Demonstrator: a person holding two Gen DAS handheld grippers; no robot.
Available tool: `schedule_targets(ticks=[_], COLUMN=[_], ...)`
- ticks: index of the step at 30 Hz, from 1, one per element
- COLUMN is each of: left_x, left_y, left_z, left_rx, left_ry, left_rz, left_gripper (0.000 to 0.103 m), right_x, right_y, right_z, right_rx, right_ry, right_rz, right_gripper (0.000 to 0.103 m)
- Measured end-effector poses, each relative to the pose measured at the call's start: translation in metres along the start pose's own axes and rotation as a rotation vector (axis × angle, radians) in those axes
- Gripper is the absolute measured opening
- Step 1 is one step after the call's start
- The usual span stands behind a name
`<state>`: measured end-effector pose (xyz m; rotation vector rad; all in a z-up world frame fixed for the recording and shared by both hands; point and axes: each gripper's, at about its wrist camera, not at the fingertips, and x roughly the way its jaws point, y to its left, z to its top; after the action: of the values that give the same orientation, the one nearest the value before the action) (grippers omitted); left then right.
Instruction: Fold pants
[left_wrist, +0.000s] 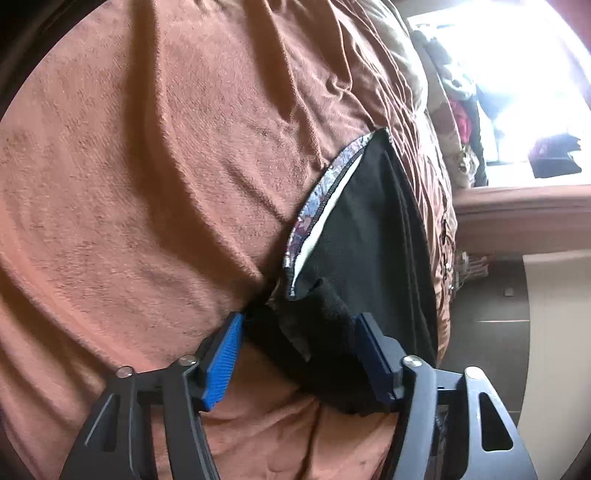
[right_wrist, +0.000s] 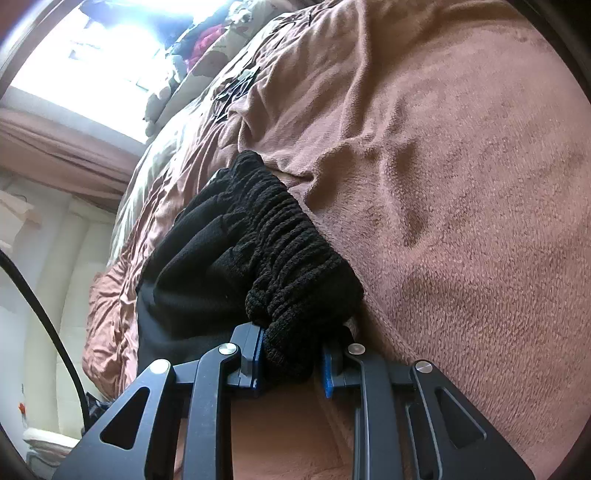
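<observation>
On the fuzzy brown blanket (right_wrist: 461, 184), ribbed black pants (right_wrist: 280, 251) bunch.

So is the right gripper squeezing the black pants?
Touching. The right wrist view shows the right gripper with both blue pads pressed against the black pants' bunched waistband.

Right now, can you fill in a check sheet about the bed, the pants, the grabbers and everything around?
Surface: brown fleece blanket, wrinkled, on a bed.
Job's things: black pants lying on the blanket, patterned trim along one edge; ribbed waistband bunched up.
Clutter: heap of clothes at the bed's far end.
Grippers: left gripper open, pants fabric between its fingers; right gripper shut on the waistband.
Cables: one black cable beside the bed.
Surroundings: bright window, dark floor.
</observation>
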<state>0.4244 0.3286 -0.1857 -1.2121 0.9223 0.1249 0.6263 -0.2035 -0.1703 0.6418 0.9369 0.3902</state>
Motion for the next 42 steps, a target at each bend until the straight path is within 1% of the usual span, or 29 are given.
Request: schedule_targets(ticks=[2, 7, 10, 11, 12, 13, 14, 15, 16, 17, 21, 24, 30, 33, 38, 42], left_x=[0.005, 0.011, 0.016, 0.018, 0.019, 0.020, 0.022, 0.025, 0.026, 0.027, 0.024, 0.015, -0.010, -0.026, -0.052, -0.072], left_y=[-0.003, -0.008, -0.013, -0.016, -0.019, -0.023, -0.025, -0.026, -0.026, -0.026, -0.027, -0.034, -0.050, -0.053, -0.047, -0.033], left_z=[0.000, 0.000, 0.003, 0.006, 0.008, 0.011, 0.013, 0.013, 0.012, 0.011, 0.005, 0.004, 0.011, 0.011, 0.002, -0.009], left_rx=[0.006, -0.014, -0.018, -0.013, -0.003, 0.011, 0.016, 0.016, 0.016, 0.018, 0.062, 0.112, 0.141, 0.148, 0.152, 0.154], left_ry=[0.002, -0.023, -0.030, -0.030, -0.028, -0.024, -0.019, -0.008, 0.000, 0.001, -0.010, -0.046, -0.074, -0.083, -0.082, -0.074], left_rz=[0.009, 0.020, 0.041, 0.050, 0.061, 0.081, 0.095, 0.107, 0.119, 0.123, 0.138, 0.151, 0.108, 0.092, 0.087, 0.082], left_gripper=[0.071, 0.072, 0.071, 0.069, 0.057, 0.050, 0.039, 0.032, 0.028, 0.022, 0.014, 0.013, 0.012, 0.012, 0.012, 0.012], right_x=[0.000, 0.001, 0.001, 0.001, 0.001, 0.001, 0.000, 0.000, 0.000, 0.000, -0.001, -0.007, -0.028, -0.037, -0.050, -0.059], right_y=[0.000, -0.001, -0.003, -0.003, -0.003, -0.003, -0.002, -0.002, -0.002, -0.002, 0.004, 0.015, 0.037, 0.051, 0.062, 0.068], right_z=[-0.001, -0.001, -0.001, -0.001, -0.001, -0.001, -0.002, -0.002, -0.002, -0.002, 0.000, -0.001, 0.001, -0.002, -0.014, -0.026], right_rx=[0.000, -0.002, -0.004, -0.005, -0.006, -0.008, -0.010, -0.013, -0.016, -0.016, -0.034, -0.073, -0.101, -0.122, -0.138, -0.152], right_ry=[-0.002, -0.004, -0.005, -0.005, -0.004, -0.003, -0.002, -0.001, 0.001, 0.002, -0.008, -0.030, -0.046, -0.041, -0.019, 0.011], right_rz=[0.002, 0.010, 0.013, 0.013, 0.012, 0.011, 0.010, 0.010, 0.010, 0.011, 0.003, -0.005, 0.035, 0.039, 0.042, 0.036], right_gripper=[0.019, 0.019, 0.019, 0.019, 0.019, 0.019, 0.019, 0.019, 0.019, 0.019, 0.019, 0.014, 0.013, 0.013, 0.013, 0.013])
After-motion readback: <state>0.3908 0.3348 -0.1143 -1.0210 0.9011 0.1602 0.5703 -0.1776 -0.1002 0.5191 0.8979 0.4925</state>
